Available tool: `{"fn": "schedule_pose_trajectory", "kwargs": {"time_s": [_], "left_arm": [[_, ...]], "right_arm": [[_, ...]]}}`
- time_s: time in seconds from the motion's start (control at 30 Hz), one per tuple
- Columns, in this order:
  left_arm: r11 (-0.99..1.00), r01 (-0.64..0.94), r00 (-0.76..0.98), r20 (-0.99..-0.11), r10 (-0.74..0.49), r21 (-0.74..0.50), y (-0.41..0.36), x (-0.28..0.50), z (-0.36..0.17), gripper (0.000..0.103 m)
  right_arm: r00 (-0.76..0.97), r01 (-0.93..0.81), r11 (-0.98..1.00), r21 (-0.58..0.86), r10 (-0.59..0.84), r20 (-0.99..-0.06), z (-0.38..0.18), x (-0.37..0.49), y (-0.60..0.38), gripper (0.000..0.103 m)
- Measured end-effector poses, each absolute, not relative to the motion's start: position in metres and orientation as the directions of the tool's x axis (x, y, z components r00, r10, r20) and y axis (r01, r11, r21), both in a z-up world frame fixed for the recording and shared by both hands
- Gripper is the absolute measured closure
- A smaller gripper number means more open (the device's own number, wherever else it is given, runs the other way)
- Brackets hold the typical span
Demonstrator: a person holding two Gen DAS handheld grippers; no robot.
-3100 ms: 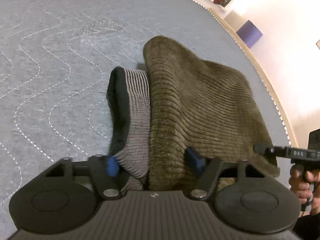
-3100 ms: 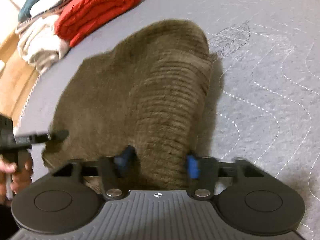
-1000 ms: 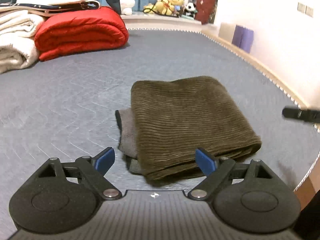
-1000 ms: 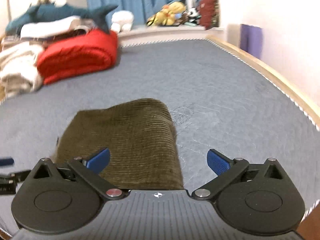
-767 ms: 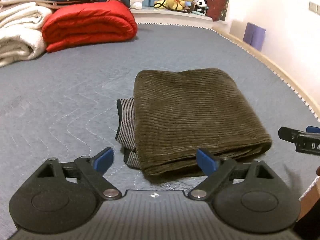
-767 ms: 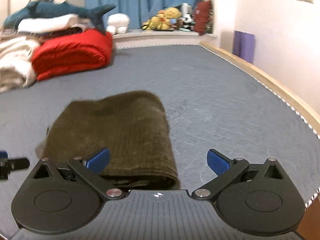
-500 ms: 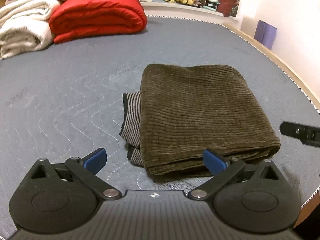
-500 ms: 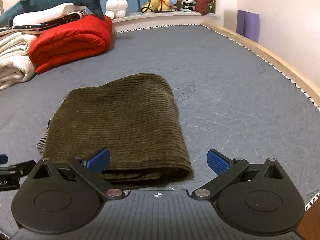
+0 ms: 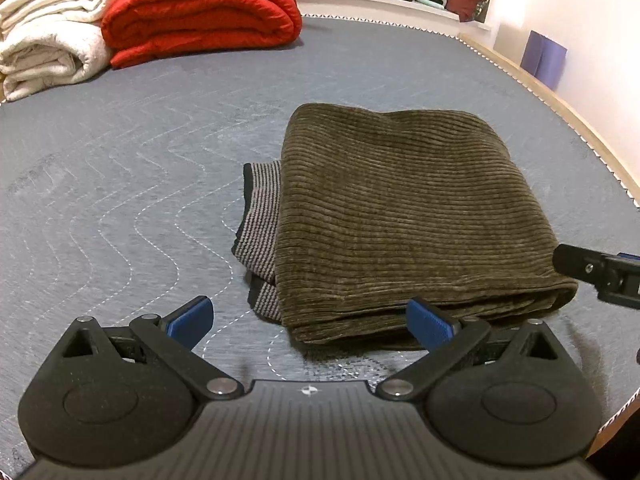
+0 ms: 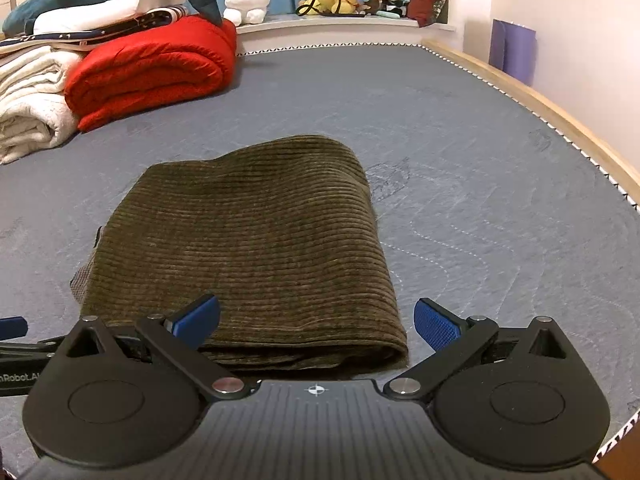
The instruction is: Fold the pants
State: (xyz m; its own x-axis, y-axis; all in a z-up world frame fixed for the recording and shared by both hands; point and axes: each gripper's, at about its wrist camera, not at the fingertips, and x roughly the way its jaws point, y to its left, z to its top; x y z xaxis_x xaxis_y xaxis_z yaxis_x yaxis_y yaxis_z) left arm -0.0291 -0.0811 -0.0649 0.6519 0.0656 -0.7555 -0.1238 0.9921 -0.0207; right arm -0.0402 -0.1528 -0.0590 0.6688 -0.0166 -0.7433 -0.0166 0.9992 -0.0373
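Olive corduroy pants (image 9: 404, 216) lie folded into a thick rectangle on the grey quilted mattress (image 9: 120, 184), a striped grey waistband (image 9: 260, 220) poking out at their left edge. Left gripper (image 9: 310, 320) hangs just before the pants' near edge, jaws spread wide, gripping nothing. Right gripper (image 10: 316, 320) likewise wide apart, over the pants' near right corner. Red quilt (image 10: 152, 68) and white blankets (image 10: 28, 108) well beyond the pants.
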Motion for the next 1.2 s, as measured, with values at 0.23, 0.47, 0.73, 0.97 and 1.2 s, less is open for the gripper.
{"fn": "schedule_pose_trajectory", "kwargs": {"time_s": [0.23, 0.47, 0.73, 0.97, 1.2], "left_arm": [[0.994, -0.109, 0.646, -0.762, 0.048, -0.029, -0.086, -0.03, -0.066, 0.0], [0.995, -0.095, 0.664, -0.746, 0.048, -0.02, -0.088, -0.033, -0.064, 0.0], [0.997, -0.076, 0.672, -0.74, 0.037, -0.019, -0.09, -0.033, -0.065, 0.0], [0.997, -0.071, 0.675, -0.738, 0.029, -0.025, -0.089, -0.033, -0.063, 0.0], [0.998, -0.055, 0.683, -0.73, 0.02, -0.024, -0.091, -0.034, -0.061, 0.0]], "right_arm": [[0.667, -0.048, 0.998, -0.049, -0.005, -0.745, -0.058, -0.044, -0.148, 0.001], [0.669, -0.053, 0.997, -0.062, -0.01, -0.743, -0.058, -0.046, -0.146, 0.001], [0.669, -0.067, 0.996, -0.061, -0.001, -0.744, -0.057, -0.049, -0.143, 0.001], [0.663, -0.064, 0.996, -0.064, -0.005, -0.748, -0.059, -0.048, -0.142, 0.001], [0.664, -0.063, 0.996, -0.07, -0.011, -0.748, -0.059, -0.048, -0.141, 0.001]]}}
